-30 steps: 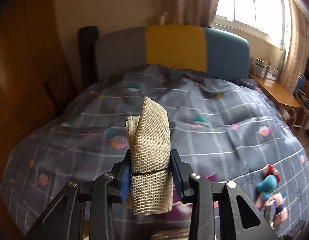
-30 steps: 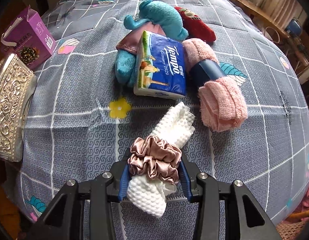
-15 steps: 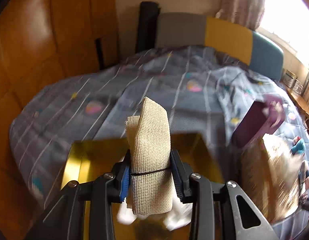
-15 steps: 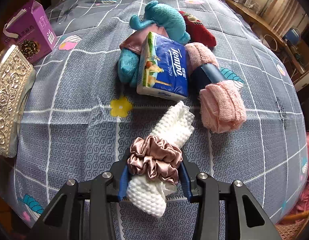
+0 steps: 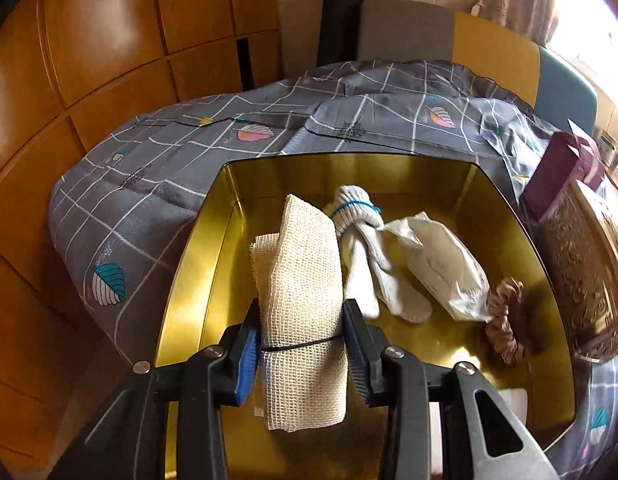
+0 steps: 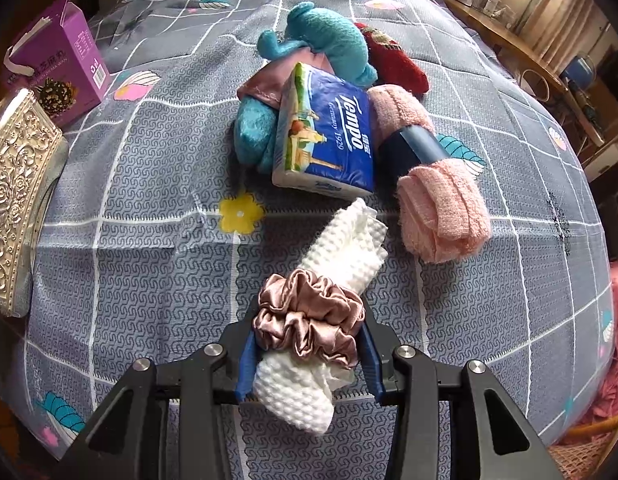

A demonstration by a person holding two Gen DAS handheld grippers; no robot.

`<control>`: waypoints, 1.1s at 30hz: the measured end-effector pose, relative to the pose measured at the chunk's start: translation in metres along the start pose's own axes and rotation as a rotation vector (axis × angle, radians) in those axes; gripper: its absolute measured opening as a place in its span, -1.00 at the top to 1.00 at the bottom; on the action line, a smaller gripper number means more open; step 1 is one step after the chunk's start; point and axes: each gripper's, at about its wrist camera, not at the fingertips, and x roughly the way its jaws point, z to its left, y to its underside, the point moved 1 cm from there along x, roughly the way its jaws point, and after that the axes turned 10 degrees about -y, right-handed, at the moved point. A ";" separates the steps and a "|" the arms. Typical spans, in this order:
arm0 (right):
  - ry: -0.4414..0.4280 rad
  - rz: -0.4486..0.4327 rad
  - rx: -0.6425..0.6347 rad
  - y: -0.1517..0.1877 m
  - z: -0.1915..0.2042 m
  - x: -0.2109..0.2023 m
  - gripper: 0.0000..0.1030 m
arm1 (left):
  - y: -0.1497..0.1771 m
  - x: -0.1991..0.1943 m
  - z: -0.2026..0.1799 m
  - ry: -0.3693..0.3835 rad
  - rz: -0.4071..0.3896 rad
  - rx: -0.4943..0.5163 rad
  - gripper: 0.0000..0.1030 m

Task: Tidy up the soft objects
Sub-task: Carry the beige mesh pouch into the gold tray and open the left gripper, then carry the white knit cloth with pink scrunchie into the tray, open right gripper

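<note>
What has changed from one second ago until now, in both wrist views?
The left gripper carried the beige mesh cloth roll from above the bed to over the open gold tin; its jaws are opening. The right gripper kept still, clamping the white waffle cloth.

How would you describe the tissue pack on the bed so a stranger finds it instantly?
Look at the grey checked bedspread, at its pile of soft things. The tissue pack leans on the teal plush, left of the pink towel. It alone is glossy blue, printed plastic.
</note>
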 end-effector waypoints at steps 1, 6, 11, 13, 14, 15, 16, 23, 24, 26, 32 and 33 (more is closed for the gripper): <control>0.004 -0.002 -0.007 -0.001 -0.002 -0.001 0.14 | 0.003 -0.002 -0.002 0.005 -0.006 0.005 0.22; 0.045 -0.022 -0.052 0.005 0.008 -0.004 0.14 | 0.002 -0.015 -0.009 0.027 -0.038 0.014 0.14; 0.055 -0.030 -0.055 0.008 0.014 -0.006 0.14 | -0.001 -0.029 -0.010 0.020 -0.086 0.020 -0.14; 0.057 -0.032 -0.053 0.008 0.015 -0.007 0.14 | -0.004 -0.033 -0.010 0.017 -0.092 0.017 -0.15; 0.058 -0.033 -0.053 0.009 0.015 -0.007 0.14 | -0.005 -0.036 -0.010 0.014 -0.097 0.015 -0.14; 0.058 -0.034 -0.052 0.009 0.015 -0.008 0.14 | -0.005 -0.039 -0.009 0.012 -0.104 0.014 -0.14; 0.057 -0.034 -0.051 0.009 0.013 -0.006 0.14 | -0.007 -0.042 -0.009 0.010 -0.113 0.017 -0.14; 0.056 -0.035 -0.050 0.009 0.012 -0.008 0.14 | -0.013 -0.076 -0.012 -0.003 -0.219 0.048 -0.14; 0.056 -0.035 -0.048 0.009 0.012 -0.009 0.14 | -0.014 -0.081 -0.013 0.000 -0.234 0.053 -0.14; 0.054 -0.036 -0.045 0.008 0.011 -0.009 0.14 | -0.016 -0.092 -0.016 0.007 -0.264 0.065 -0.14; 0.053 -0.038 -0.040 0.007 0.008 -0.009 0.14 | -0.020 -0.115 -0.026 0.026 -0.328 0.103 -0.14; 0.053 -0.039 -0.040 0.007 0.007 -0.009 0.14 | -0.020 -0.118 -0.029 0.028 -0.337 0.110 -0.15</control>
